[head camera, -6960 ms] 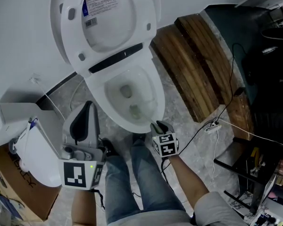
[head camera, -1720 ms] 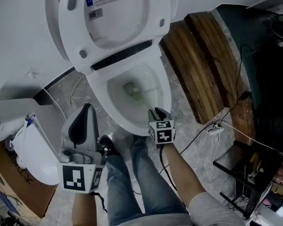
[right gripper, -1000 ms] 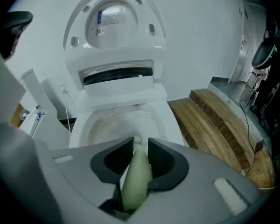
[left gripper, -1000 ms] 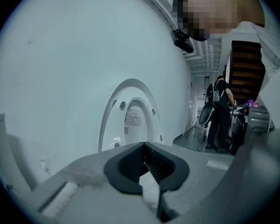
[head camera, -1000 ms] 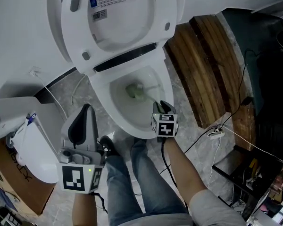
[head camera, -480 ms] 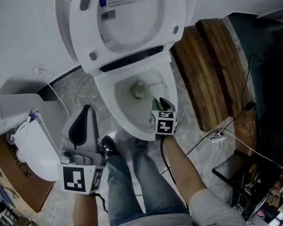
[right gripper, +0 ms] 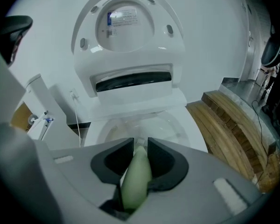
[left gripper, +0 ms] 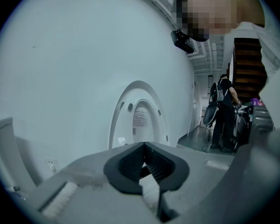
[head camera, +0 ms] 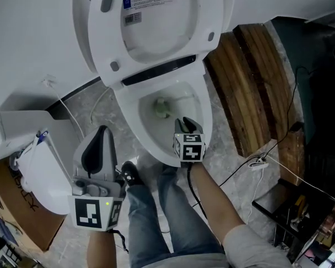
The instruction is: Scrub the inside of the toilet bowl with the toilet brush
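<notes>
1 toilet brush [head camera: 161, 108] moved deeper | 1 toilet bowl [head camera: 148, 128] | right gripper [right gripper: 139, 143] clamps it

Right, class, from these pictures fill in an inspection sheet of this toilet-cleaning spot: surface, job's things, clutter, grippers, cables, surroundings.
Surface: grey marbled floor.
Job's things: toilet bowl, lid raised; toilet brush head down inside the bowl.
Clutter: cardboard box and white container at left; wooden planks at right.
Grippers: right gripper shut on the brush's green handle; left gripper shut, empty, held aside.
Cables: white cord and dark cable on the floor at right.
Surroundings: white wall; a person stands far off.
</notes>
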`<state>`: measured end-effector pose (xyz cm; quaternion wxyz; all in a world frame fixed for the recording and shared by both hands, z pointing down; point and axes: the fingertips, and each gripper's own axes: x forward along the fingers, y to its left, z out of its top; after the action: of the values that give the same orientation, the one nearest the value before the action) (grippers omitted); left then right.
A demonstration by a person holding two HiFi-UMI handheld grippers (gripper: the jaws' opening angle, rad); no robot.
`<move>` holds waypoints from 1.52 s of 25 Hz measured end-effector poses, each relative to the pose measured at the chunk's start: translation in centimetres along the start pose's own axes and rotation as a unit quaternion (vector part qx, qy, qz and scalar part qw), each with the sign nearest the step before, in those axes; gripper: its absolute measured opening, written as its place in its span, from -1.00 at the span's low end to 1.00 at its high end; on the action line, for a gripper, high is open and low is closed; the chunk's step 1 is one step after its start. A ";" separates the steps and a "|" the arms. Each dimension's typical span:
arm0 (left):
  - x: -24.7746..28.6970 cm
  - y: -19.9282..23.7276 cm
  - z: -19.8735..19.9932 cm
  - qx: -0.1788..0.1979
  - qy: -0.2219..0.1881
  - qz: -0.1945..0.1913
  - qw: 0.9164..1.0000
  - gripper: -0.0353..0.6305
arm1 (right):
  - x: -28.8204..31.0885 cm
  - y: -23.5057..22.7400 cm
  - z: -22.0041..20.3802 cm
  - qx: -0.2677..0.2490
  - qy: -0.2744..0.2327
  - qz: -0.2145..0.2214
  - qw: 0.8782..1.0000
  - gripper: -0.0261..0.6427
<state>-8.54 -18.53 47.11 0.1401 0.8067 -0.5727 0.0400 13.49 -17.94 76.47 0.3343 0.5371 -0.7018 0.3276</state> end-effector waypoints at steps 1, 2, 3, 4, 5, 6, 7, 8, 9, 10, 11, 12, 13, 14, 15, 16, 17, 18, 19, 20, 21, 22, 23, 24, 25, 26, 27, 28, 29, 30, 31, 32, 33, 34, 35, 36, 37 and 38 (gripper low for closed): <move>-0.1 0.0 0.0 0.000 0.000 -0.001 1.000 -0.88 | -0.1 0.1 0.0 0.001 0.000 0.001 1.000 -0.65; -0.1 -0.1 0.0 0.000 0.000 -0.002 1.000 -0.88 | -0.3 0.2 -0.1 0.003 -0.001 0.001 1.000 -0.65; -0.2 -0.1 0.1 0.000 -0.001 -0.003 1.000 -0.88 | -0.5 0.2 -0.2 0.004 -0.002 0.001 1.000 -0.65; -0.3 -0.2 0.1 -0.001 -0.001 -0.005 1.000 -0.88 | -0.7 0.3 -0.3 0.005 -0.004 0.002 1.000 -0.65; -0.4 -0.3 0.1 -0.001 -0.001 -0.007 1.000 -0.88 | -0.9 0.3 -0.4 0.006 -0.006 0.002 1.000 -0.65; -0.5 -0.4 0.2 -0.001 -0.002 -0.009 1.000 -0.88 | -1.2 0.4 -0.5 0.009 -0.008 0.003 1.000 -0.65; -0.6 -0.5 0.2 -0.001 -0.002 -0.012 1.000 -0.88 | -1.5 0.4 -0.6 0.013 -0.011 0.003 1.000 -0.65; -0.7 -0.7 0.3 0.000 -0.002 -0.014 1.000 -0.88 | -1.9 0.5 -0.8 0.018 -0.013 0.003 1.000 -0.65; -0.8 -0.9 0.5 0.000 -0.004 -0.018 1.000 -0.88 | -2.3 0.6 -0.9 0.023 -0.016 0.003 1.000 -0.65; -0.9 -1.1 0.8 0.000 -0.006 -0.023 1.000 -0.88 | -2.7 0.6 -0.9 0.029 -0.020 0.001 0.999 -0.65; -0.9 -1.3 1.0 0.000 -0.008 -0.027 1.000 -0.88 | -3.2 0.7 -1.0 0.034 -0.024 0.000 0.999 -0.65; -1.0 -1.4 1.2 0.002 -0.008 -0.031 0.999 -0.88 | -3.7 0.8 -1.0 0.038 -0.029 -0.002 0.999 -0.65; -1.1 -1.5 1.3 0.004 -0.008 -0.034 0.999 -0.88 | -4.2 0.9 -0.9 0.043 -0.035 -0.004 0.998 -0.65; -1.2 -1.6 1.5 0.006 -0.008 -0.038 0.999 -0.88 | -4.8 1.0 -0.8 0.048 -0.041 -0.006 0.998 -0.65; -1.3 -1.8 1.8 0.006 -0.009 -0.042 0.999 -0.88 | -5.4 1.1 -0.7 0.052 -0.048 -0.008 0.997 -0.64; -1.4 -2.0 2.0 0.005 -0.009 -0.047 0.999 -0.88 | -6.1 1.2 -0.5 0.055 -0.054 -0.011 0.997 -0.64; -1.6 -2.2 2.2 0.002 -0.007 -0.052 0.999 -0.88 | -6.9 1.3 -0.4 0.058 -0.061 -0.014 0.996 -0.64; -1.7 -2.4 2.3 0.003 -0.003 -0.057 0.998 -0.88 | -7.7 1.4 -0.2 0.061 -0.067 -0.018 0.996 -0.64; -1.9 -2.6 2.5 0.006 0.001 -0.062 0.998 -0.88 | -8.5 1.4 0.0 0.064 -0.074 -0.022 0.995 -0.64; -2.0 -2.8 2.8 0.011 0.001 -0.066 0.998 -0.88 | -9.4 1.5 0.3 0.067 -0.080 -0.025 0.994 -0.64; -2.1 -3.0 3.3 0.015 -0.002 -0.073 0.997 -0.88 | -10.3 1.6 0.5 0.071 -0.087 -0.028 0.993 -0.64; -2.2 -3.3 3.8 0.018 -0.007 -0.079 0.997 -0.88 | -11.2 1.6 0.8 0.075 -0.094 -0.031 0.992 -0.64; -2.3 -3.6 4.3 0.020 -0.009 -0.085 0.996 -0.88 | -12.2 1.7 1.0 0.079 -0.100 -0.033 0.991 -0.64; -2.5 -4.0 4.8 0.022 -0.011 -0.091 0.996 -0.88 | -13.2 1.8 1.1 0.083 -0.107 -0.036 0.990 -0.64; -2.6 -4.3 5.2 0.023 -0.012 -0.096 0.995 -0.88 | -14.2 1.8 1.3 0.087 -0.113 -0.039 0.989 -0.64; -2.8 -4.6 5.7 0.024 -0.014 -0.101 0.995 -0.88 | -15.2 1.8 1.6 0.089 -0.119 -0.043 0.988 -0.64; -3.0 -4.9 6.3 0.025 -0.016 -0.106 0.994 -0.88 | -16.2 1.8 1.8 0.090 -0.125 -0.047 0.987 -0.64; -3.2 -5.2 6.8 0.027 -0.018 -0.110 0.993 -0.88 | -17.3 1.9 2.1 0.090 -0.131 -0.051 0.986 -0.64; -3.5 -5.4 7.4 0.029 -0.019 -0.114 0.993 -0.88 | -18.4 1.9 2.4 0.090 -0.138 -0.055 0.985 -0.64; -3.7 -5.7 8.0 0.030 -0.020 -0.117 0.992 -0.88 | -19.5 2.0 2.8 0.090 -0.144 -0.058 0.984 -0.64; -4.0 -6.0 8.5 0.031 -0.021 -0.120 0.992 -0.88 | -20.7 2.0 3.1 0.091 -0.150 -0.062 0.983 -0.64; -4.2 -6.3 9.1 0.033 -0.023 -0.125 0.991 -0.88 | -21.8 2.1 3.4 0.091 -0.156 -0.065 0.981 -0.64; -4.5 -6.6 9.7 0.033 -0.027 -0.132 0.990 -0.88 | -23.0 2.2 3.8 0.091 -0.162 -0.067 0.980 -0.64; -4.8 -7.0 10.4 0.032 -0.032 -0.139 0.989 -0.88 | -24.2 2.2 4.2 0.091 -0.169 -0.070 0.979 -0.64; -5.1 -7.3 11.1 0.032 -0.036 -0.144 0.988 -0.88 | -25.4 2.3 4.6 0.091 -0.176 -0.073 0.978 -0.65; -5.4 -7.6 11.7 0.034 -0.036 -0.146 0.988 -0.88 | -26.6 2.4 5.0 0.090 -0.182 -0.075 0.976 -0.65; -5.7 -7.8 12.2 0.037 -0.032 -0.145 0.988 -0.88 | -27.8 2.4 5.4 0.091 -0.189 -0.078 0.975 -0.65; -6.0 -7.9 12.5 0.040 -0.024 -0.143 0.989 -0.88 | -28.9 2.5 5.9 0.091 -0.196 -0.080 0.973 -0.65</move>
<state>-4.40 -14.10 32.35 0.0978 0.8861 -0.4524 0.0231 16.16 -6.78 49.21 0.1650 0.6735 -0.6755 0.2508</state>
